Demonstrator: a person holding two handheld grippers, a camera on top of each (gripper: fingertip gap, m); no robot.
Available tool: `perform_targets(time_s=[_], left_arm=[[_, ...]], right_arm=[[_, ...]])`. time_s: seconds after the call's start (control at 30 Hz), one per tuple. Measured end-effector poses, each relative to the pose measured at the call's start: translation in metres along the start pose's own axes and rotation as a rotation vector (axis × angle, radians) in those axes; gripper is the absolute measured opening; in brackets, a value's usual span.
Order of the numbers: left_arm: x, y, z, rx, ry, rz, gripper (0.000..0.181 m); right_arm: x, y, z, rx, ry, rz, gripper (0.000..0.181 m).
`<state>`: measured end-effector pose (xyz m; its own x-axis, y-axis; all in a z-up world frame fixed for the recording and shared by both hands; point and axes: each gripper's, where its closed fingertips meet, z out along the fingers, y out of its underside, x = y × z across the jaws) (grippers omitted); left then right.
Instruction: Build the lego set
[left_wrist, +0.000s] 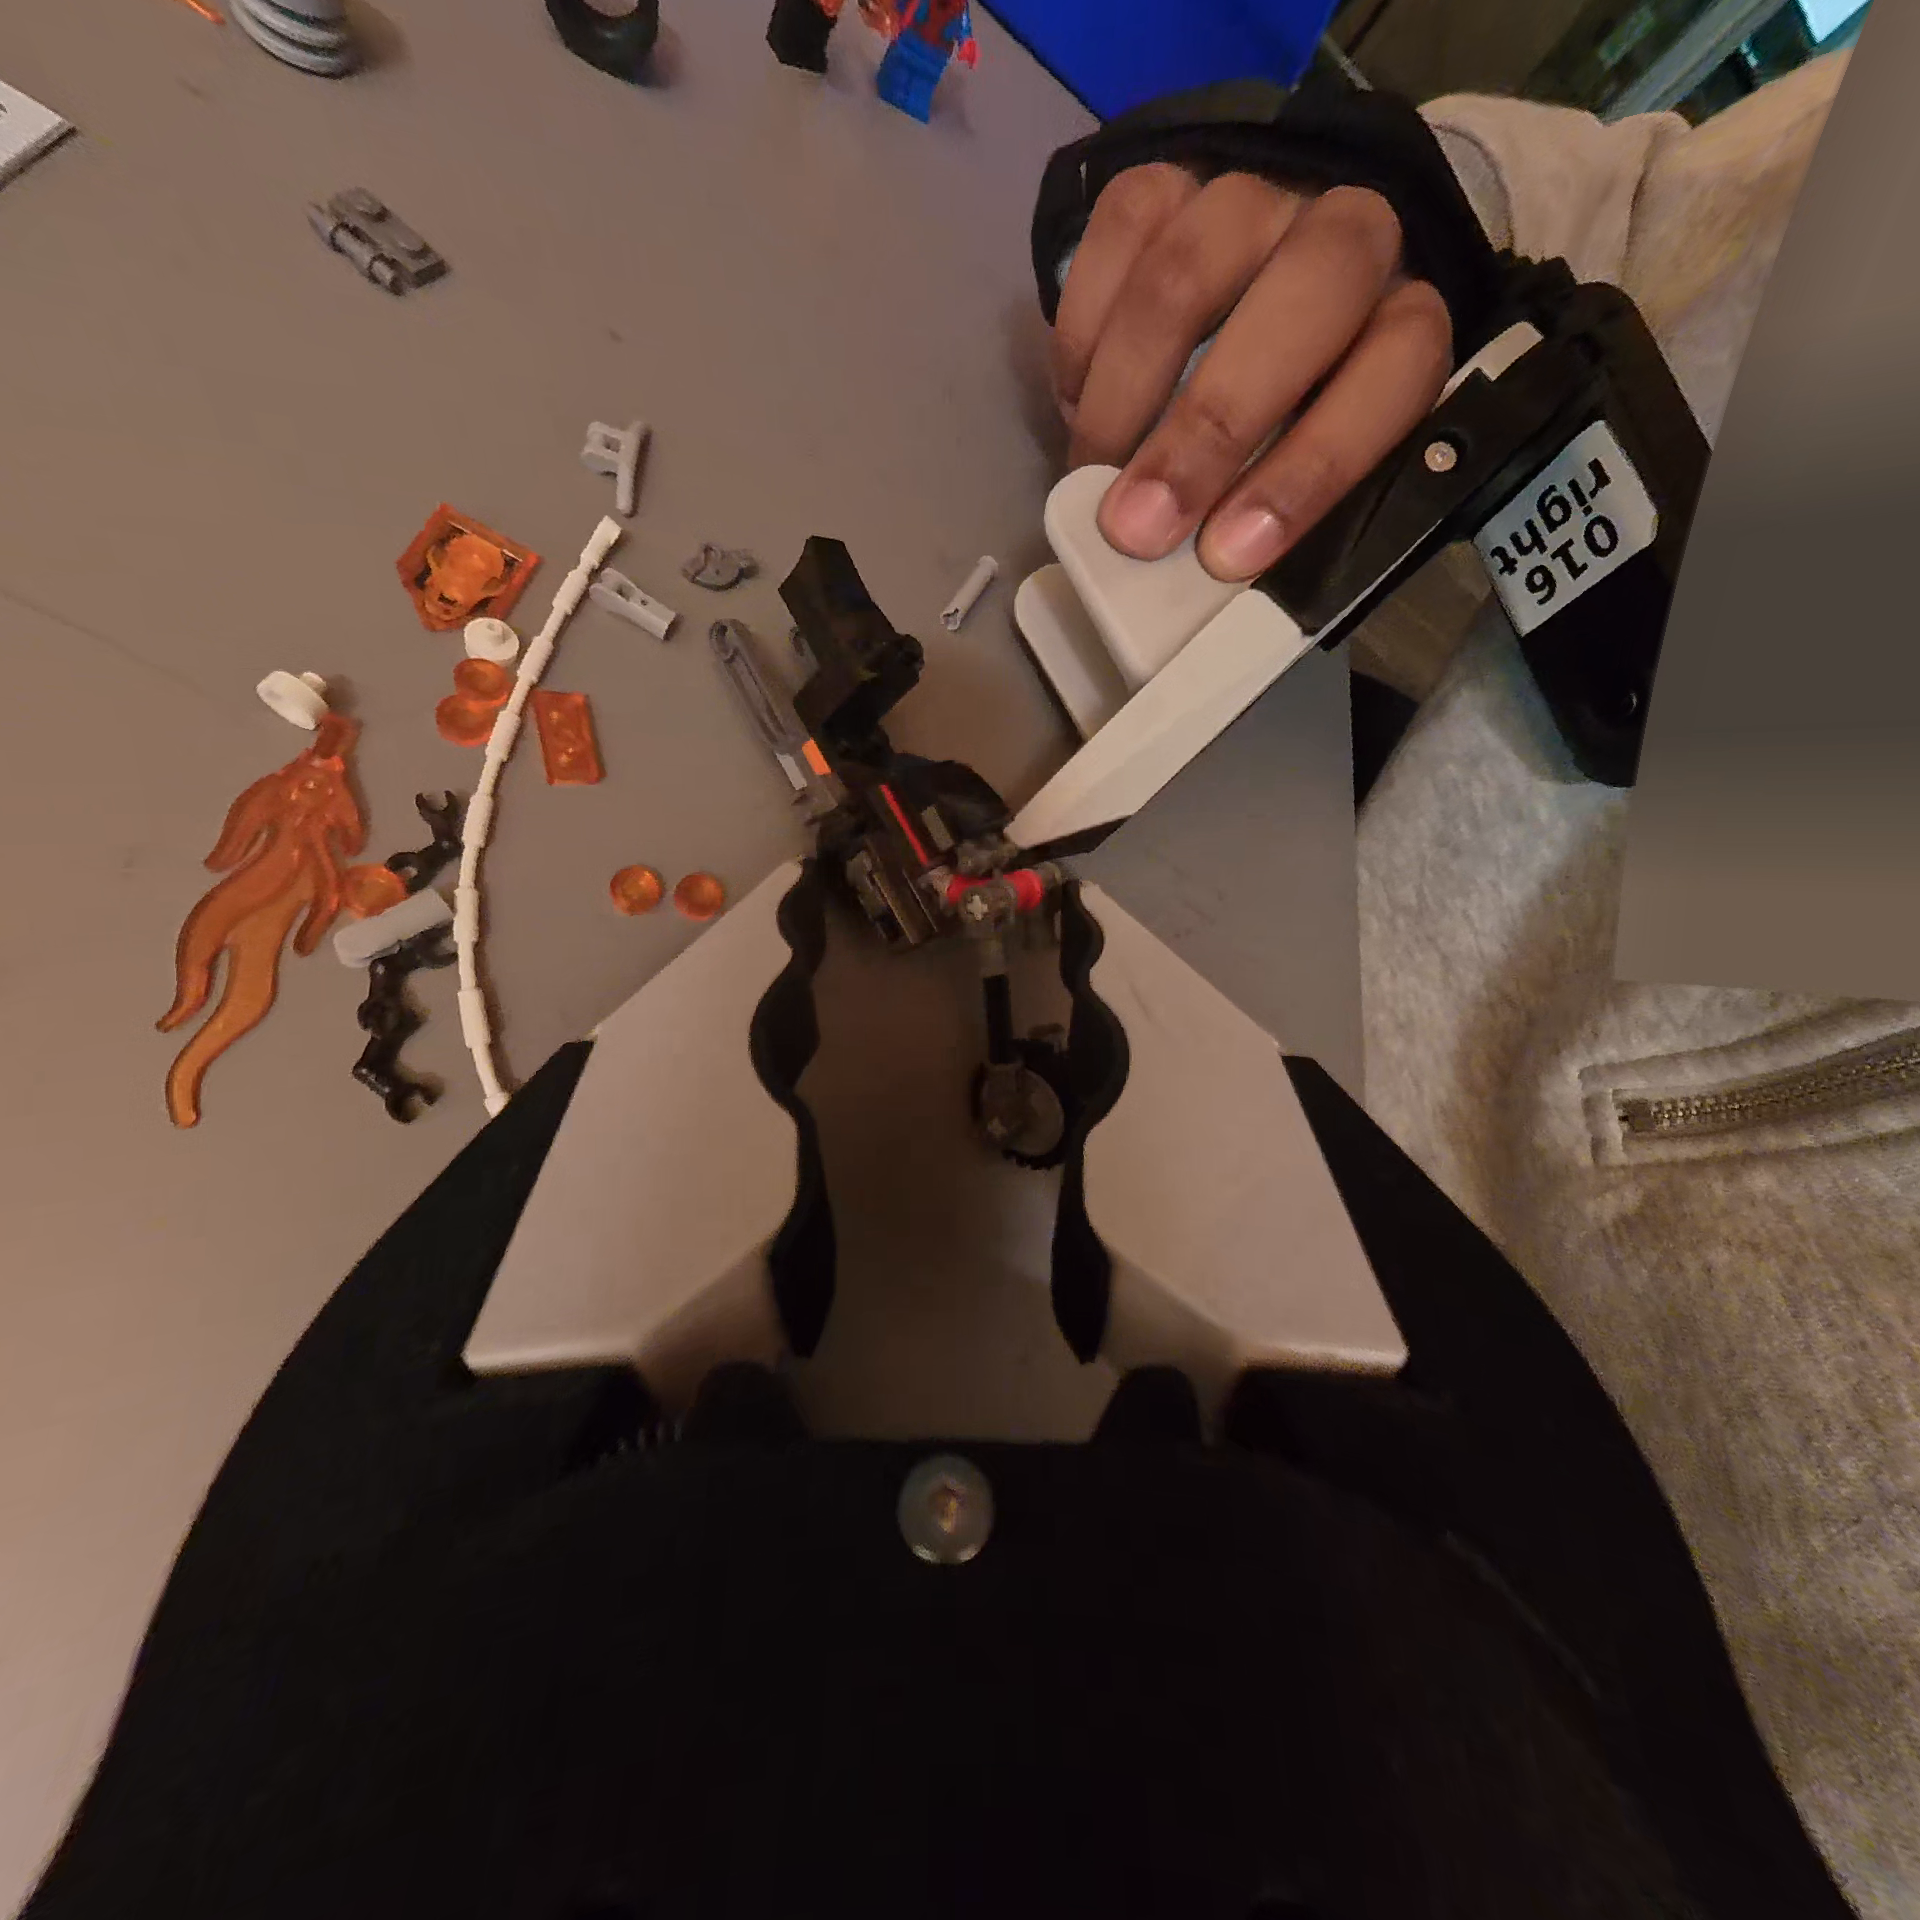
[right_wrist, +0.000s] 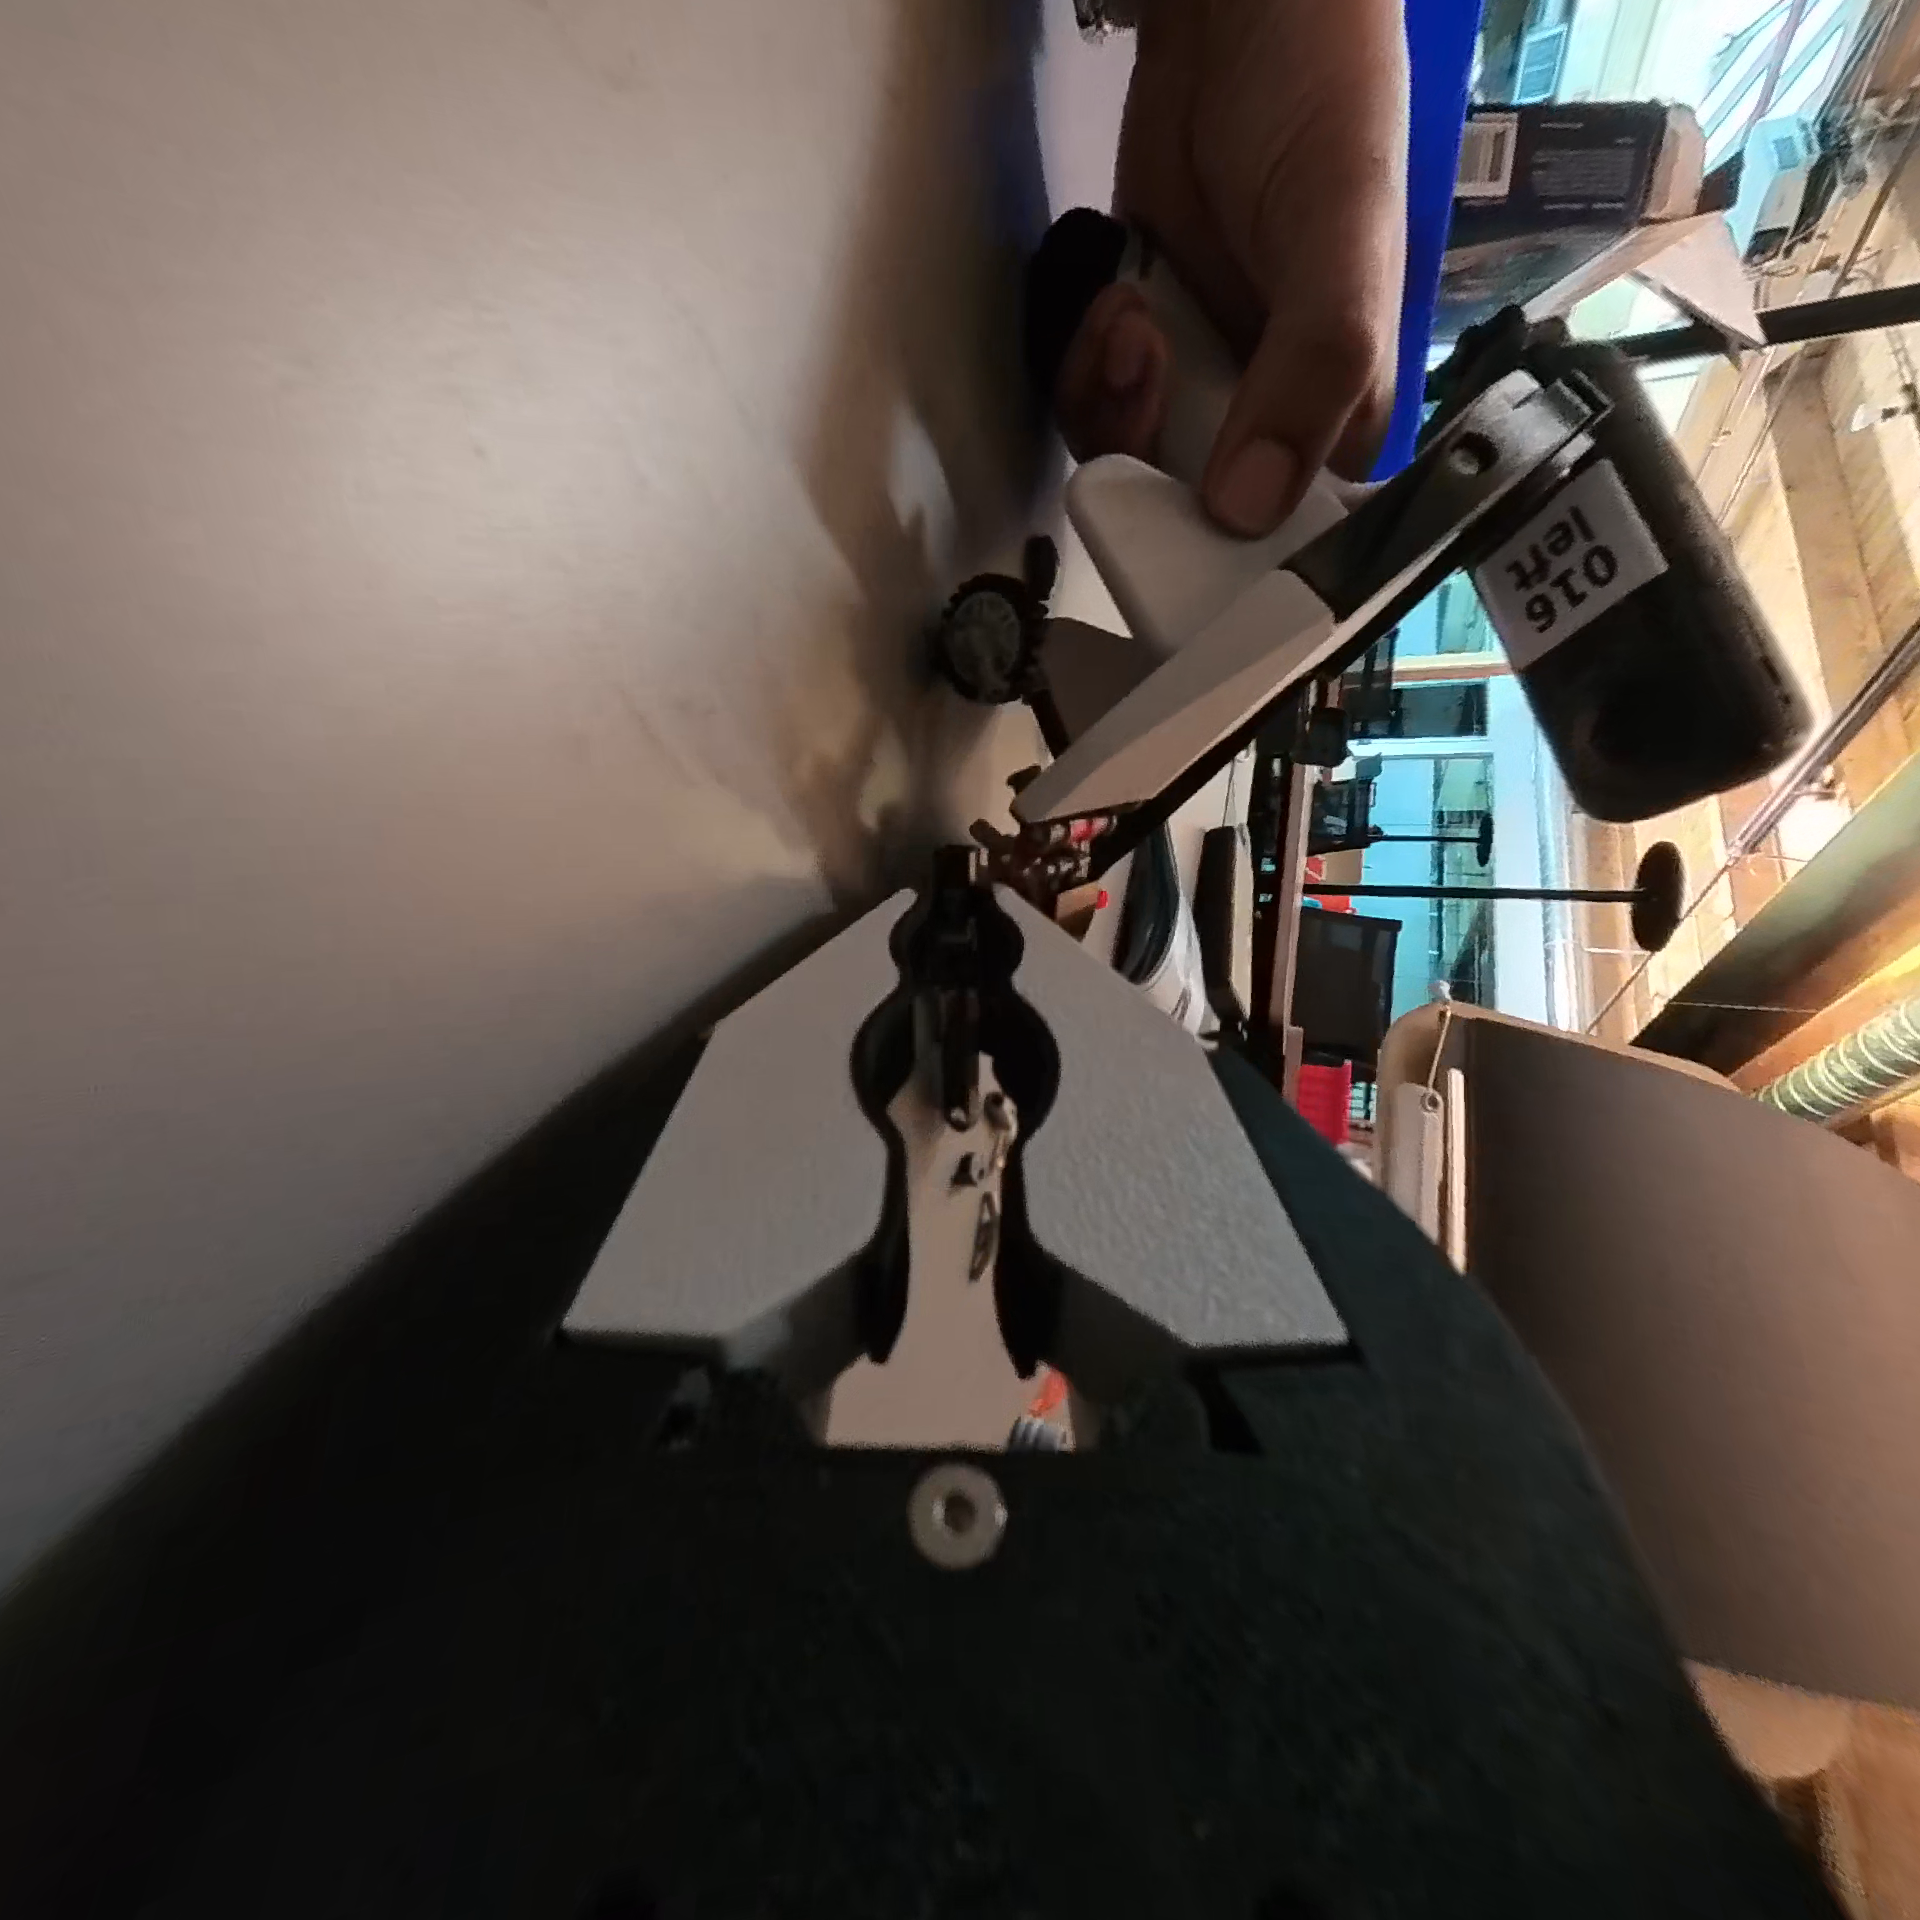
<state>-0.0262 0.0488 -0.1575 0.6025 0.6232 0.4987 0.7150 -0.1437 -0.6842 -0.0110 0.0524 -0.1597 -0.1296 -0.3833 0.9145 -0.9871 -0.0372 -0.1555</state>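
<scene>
The half-built black Lego vehicle (left_wrist: 894, 831) sits at the very tips of my left hand-held gripper (left_wrist: 940, 914), which I read as clenched on its red-and-grey axle end, with a black rod and small wheel (left_wrist: 1013, 1117) trailing back between the fingers. Its long axis runs ahead and slightly left from those tips. My right hand-held gripper (left_wrist: 1039, 836) comes in from the right, its tips touching the same axle end; in its own view it is clamped on a thin black piece (right_wrist: 956, 966), which I cannot identify. Loose parts lie on the worktop (left_wrist: 727, 343) left of the model: an orange flame (left_wrist: 265, 904), a white segmented bar (left_wrist: 520, 800), orange studs (left_wrist: 665, 891).
</scene>
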Motion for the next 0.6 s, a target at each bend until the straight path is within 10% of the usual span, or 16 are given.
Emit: perform_targets(time_s=[0.6], left_arm=[[-0.001, 0.001, -0.029, 0.101, 0.056, -0.091, 0.053]], right_arm=[[0.002, 0.007, -0.028, -0.192, 0.004, 0.566, 0.033]])
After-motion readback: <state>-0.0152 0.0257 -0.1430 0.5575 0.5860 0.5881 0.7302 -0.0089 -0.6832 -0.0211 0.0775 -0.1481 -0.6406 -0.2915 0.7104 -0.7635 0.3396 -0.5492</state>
